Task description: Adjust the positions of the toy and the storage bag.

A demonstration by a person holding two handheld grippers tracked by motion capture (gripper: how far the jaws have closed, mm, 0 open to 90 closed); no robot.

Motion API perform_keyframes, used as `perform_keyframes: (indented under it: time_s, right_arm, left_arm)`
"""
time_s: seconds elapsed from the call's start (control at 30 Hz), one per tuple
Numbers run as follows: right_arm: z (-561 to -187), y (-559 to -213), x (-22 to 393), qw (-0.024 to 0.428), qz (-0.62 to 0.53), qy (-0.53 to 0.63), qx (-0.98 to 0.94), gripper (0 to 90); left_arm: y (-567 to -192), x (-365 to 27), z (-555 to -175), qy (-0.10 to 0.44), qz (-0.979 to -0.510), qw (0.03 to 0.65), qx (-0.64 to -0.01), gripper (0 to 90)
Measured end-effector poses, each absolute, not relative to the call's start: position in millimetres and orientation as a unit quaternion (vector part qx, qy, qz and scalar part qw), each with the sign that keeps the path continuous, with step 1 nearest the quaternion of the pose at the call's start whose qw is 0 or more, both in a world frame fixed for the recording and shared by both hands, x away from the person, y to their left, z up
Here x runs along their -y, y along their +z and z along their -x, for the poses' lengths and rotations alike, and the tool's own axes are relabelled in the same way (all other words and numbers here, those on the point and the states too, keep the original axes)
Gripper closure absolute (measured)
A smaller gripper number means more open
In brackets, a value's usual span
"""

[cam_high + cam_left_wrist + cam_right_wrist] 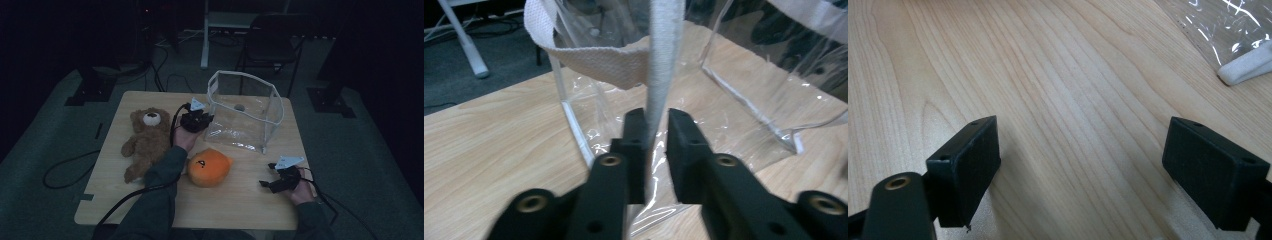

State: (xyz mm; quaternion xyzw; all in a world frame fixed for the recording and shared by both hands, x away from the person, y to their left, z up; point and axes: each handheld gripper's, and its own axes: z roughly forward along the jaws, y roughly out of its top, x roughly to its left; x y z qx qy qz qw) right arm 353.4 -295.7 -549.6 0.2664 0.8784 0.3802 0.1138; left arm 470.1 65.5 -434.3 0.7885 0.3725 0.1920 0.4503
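So here's what we're looking at: a light wooden table (240, 200) in a pretty dark room, with a brown teddy bear (146, 140) lying on its back at about 9 o'clock from the table's middle, and an orange plush (209, 167) sitting just at 6 o'clock of centre. The clear plastic bag (245, 111) with white fabric trim stands open at roughly 1 o'clock.

The left gripper (199, 120) is right up against the bag's near-left edge. In the left gripper view we can see its jaws nearly closed on the white trim strip (663, 65) running up the bag's rim. The strip sits squeezed in the narrow gap, touching the left finger (634, 135), with a sliver of space on the right one. So it's got hold of the bag's edge, clamped tight or close to it. A white woven handle (594, 59) droops across behind the strip.

The right gripper (281, 181) is over at 4 o'clock, near the table's front-right corner, well apart from the bag. In its own view the two fingers (968, 165) are spread wide with nothing between them but bare wood. A corner of the bag's trim shows at 2 o'clock in that view. We can't tell if the pads actually touch the tabletop.
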Motion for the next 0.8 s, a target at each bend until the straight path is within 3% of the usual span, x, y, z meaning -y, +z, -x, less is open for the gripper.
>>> perform_keyframes:
  time_s: [0.13, 0.8]
  right_arm:
    - [-353, -550, 296, 0.114, -0.267, 0.38, -0.878, 14.7]
    - [-353, -550, 296, 0.113, -0.267, 0.38, -0.878, 14.7]
  left_arm:
    - [-434, -66, -466, 0.2, -0.793, 0.446, -0.364, 86.7]
    - [-434, -110, -392, 0.205, -0.789, 0.445, -0.37, 86.9]
